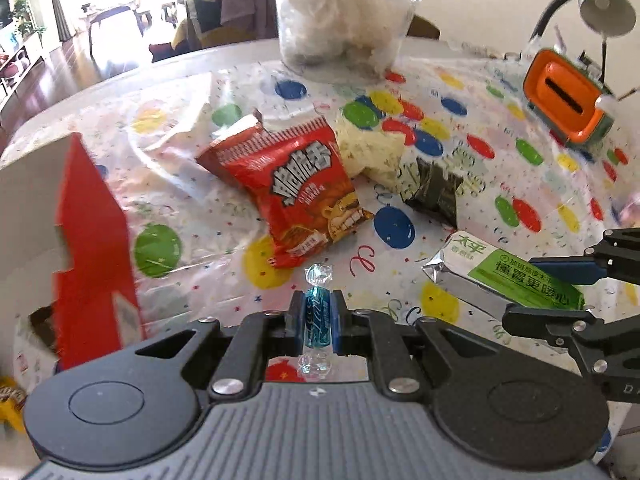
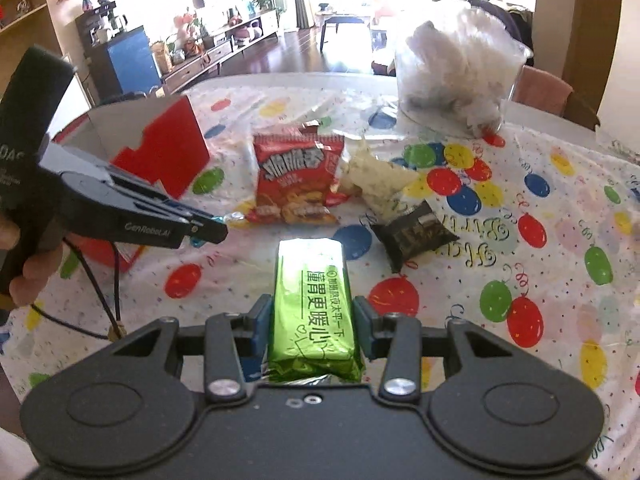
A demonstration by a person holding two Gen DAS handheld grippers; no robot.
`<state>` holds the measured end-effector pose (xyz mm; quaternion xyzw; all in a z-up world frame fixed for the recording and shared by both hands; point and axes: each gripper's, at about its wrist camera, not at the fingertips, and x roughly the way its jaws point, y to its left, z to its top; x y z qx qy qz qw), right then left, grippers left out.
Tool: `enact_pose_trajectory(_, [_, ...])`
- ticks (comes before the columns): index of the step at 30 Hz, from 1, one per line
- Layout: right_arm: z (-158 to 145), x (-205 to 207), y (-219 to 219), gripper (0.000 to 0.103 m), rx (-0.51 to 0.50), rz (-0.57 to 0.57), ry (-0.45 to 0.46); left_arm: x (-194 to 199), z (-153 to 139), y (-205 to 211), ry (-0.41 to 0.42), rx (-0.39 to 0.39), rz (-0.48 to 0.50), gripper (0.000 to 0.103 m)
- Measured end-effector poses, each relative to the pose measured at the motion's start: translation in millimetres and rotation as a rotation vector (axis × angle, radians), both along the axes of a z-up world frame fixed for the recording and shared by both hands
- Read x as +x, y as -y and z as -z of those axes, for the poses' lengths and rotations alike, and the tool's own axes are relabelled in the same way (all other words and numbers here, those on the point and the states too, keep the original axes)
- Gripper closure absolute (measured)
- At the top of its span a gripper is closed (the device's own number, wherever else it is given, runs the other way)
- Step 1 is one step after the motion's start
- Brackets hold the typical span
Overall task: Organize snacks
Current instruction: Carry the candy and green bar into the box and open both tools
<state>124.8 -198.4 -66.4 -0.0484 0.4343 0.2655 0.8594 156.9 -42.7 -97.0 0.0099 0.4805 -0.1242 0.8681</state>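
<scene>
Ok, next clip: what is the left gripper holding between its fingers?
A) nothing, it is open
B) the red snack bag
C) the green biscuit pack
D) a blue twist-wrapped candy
D: in the left wrist view the left gripper is closed on a blue twist-wrapped candy, while the green biscuit pack sits in the right gripper.
</scene>
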Motion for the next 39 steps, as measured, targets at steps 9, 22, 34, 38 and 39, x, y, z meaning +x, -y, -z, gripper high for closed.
enact_pose_trajectory(9, [-44.1,-16.5,-24.2,0.061,0.021,0.012,0.084,-31.7,-51.1,-37.8,0.091,-0.066,-0.028,0.091])
enact_pose_trajectory(22, [-91.2,-14.4,-100.3,0.061,0.045,-0.088,0.218,-58.3,-101.4,-120.0,0.221,-0.051,-0.155,0.091])
enact_pose_trajectory(34, [-96.1,3.0,-190.7,0.061,0.058,-0.182,0.231,-72.3,-110.0,-208.7,0.243,-0.007,-0.283,0.091])
enact_pose_trajectory(38, [-91.4,11.0,-218.9,0.061,0.059,-0.197,0.199,-68.8,-104.0,-234.4,0.221,0.008,-0.313,0.091])
enact_pose_trajectory(39, [-89.5,13.4,-224.6,0.061,0.06,-0.203,0.189,-68.4,-102.1,-240.4,0.215,0.011,-0.322,0.091])
